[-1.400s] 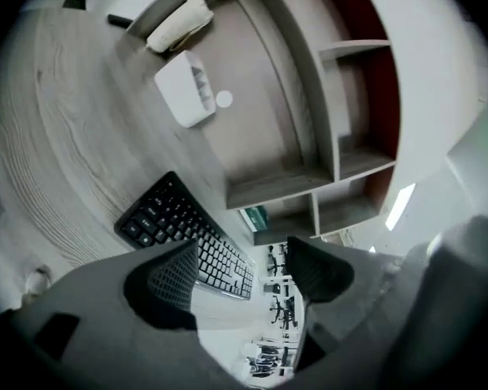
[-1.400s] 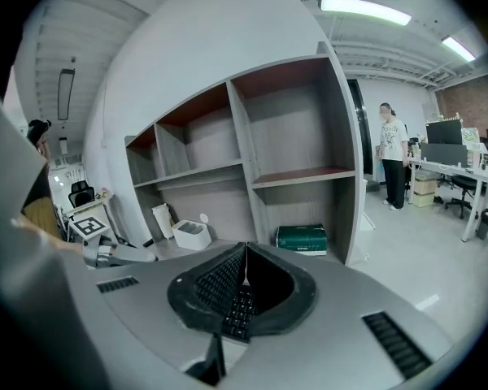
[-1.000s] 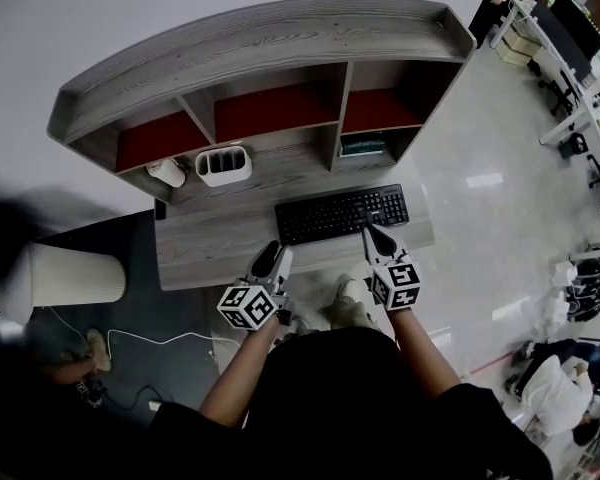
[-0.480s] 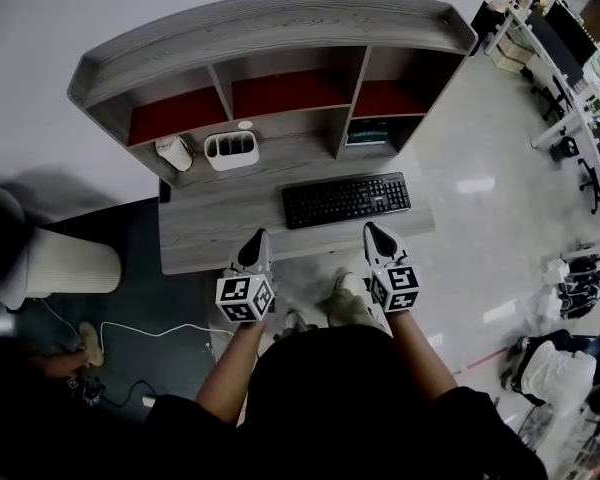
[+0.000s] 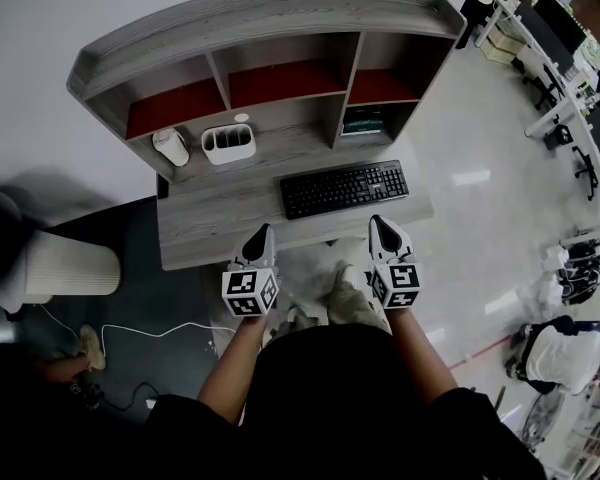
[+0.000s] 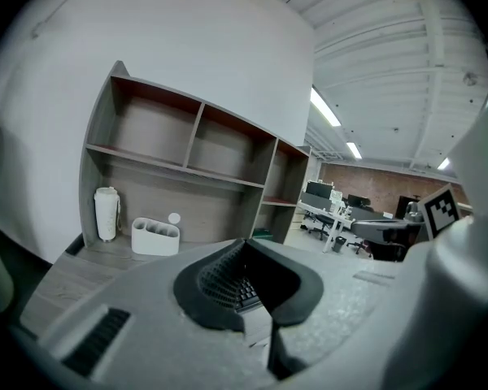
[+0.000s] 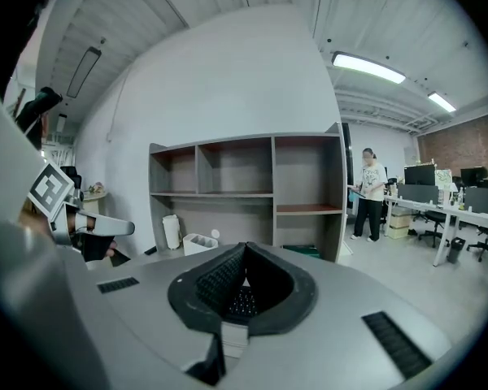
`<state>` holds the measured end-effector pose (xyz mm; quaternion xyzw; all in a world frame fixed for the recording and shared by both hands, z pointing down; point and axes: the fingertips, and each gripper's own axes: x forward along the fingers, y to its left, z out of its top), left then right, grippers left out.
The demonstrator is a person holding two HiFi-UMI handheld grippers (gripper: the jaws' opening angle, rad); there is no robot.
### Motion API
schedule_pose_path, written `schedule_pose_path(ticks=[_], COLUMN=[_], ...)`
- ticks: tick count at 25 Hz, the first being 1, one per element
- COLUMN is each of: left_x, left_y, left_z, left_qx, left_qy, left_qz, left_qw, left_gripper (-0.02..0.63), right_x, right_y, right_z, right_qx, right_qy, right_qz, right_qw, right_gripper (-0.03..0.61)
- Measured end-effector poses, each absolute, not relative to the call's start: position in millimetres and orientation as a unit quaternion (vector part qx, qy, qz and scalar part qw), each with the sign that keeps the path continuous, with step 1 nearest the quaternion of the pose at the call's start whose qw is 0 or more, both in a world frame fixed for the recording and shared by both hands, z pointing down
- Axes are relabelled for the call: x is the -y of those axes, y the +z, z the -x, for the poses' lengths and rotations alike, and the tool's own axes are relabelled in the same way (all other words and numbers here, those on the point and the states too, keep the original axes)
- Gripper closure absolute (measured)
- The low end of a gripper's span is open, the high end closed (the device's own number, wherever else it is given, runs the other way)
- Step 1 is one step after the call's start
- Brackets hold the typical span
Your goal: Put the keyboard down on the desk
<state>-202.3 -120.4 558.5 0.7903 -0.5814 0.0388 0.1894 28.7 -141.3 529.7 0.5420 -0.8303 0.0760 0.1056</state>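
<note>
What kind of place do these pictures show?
Most likely an open-plan office. A keyboard lies on a wooden desk with shelves, and further back stand rows of work tables with monitors and office chairs.

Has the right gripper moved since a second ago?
Yes. The right gripper has drawn back from the keyboard toward the person: its tip was at the keyboard's front edge, now bare desk shows between them.

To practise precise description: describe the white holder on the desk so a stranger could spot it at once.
Find the grey desk with the shelf unit on it. At the desktop's back left, under the shelves, stands the holder. Unlike the round white cup to its left, it is low, wide and split into open compartments.
</note>
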Motion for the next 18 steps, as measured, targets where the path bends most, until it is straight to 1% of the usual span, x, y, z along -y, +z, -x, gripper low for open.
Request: schedule_pose_path(ticks=[12,18], left_x=[107,98], left_y=[563,563], left_z=[202,208], left_qx=[0.579,0.578], left_qy=[0.05,0.05], left_qz=[-0.791,-0.791], left_qw=[0.192,0.193], left_gripper=[0.597,0.597], right_x=[121,117], right_y=[542,537], right_z=[-28,-14], right_qx=[0.831,0.837], right_qy=[0.084,0.074], right_qz=[-0.538,-0.531], right_qw=[0.116,0.109], right_gripper=[0.566,0.566])
